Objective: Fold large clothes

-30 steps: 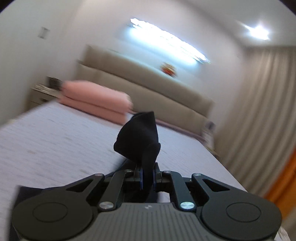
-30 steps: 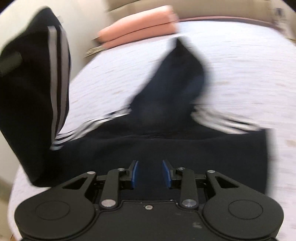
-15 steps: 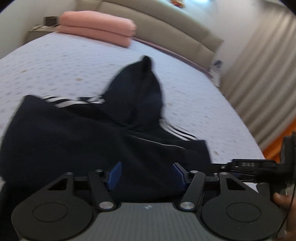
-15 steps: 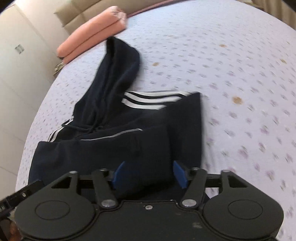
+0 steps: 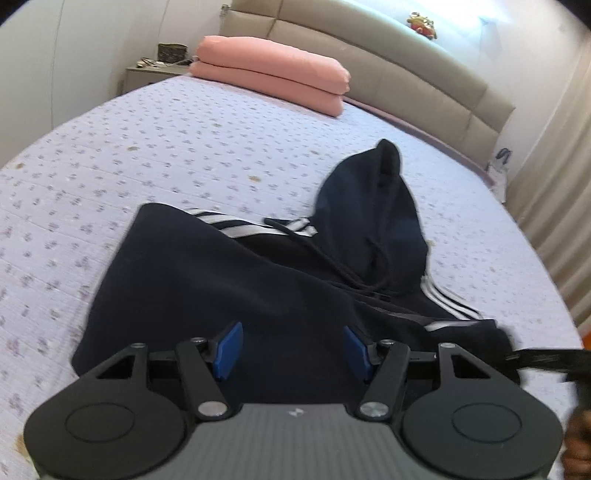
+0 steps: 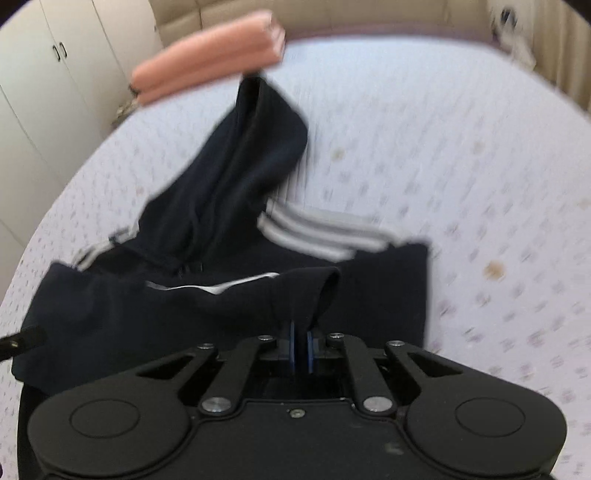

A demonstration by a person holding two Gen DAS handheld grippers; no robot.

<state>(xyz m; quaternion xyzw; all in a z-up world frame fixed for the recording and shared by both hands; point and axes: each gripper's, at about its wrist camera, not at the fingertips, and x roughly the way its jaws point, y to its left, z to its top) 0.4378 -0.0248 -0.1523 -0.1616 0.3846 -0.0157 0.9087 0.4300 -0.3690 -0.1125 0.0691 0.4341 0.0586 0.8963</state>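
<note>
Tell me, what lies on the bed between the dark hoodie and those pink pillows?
Only bare flowered bedsheet; the left wrist view shows nothing lying between the hoodie and the pink pillows.

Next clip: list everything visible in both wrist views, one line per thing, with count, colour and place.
hoodie: one, dark navy with white stripes, partly folded on the bed, hood pointing toward the headboard
bed: one, pale lilac dotted cover, under the hoodie
pillows: two, pink, stacked at the head of the bed
headboard: one, beige, behind the pillows
nightstand: one, pale, beside the pillows
toy: one, red and yellow, on the ledge above the headboard
curtain: one, beige, along the bed's side
wardrobe: one, cream, along the wall
left tongs: one, black with blue pads, open over the hoodie
right tongs: one, shut on a hoodie fold
</note>
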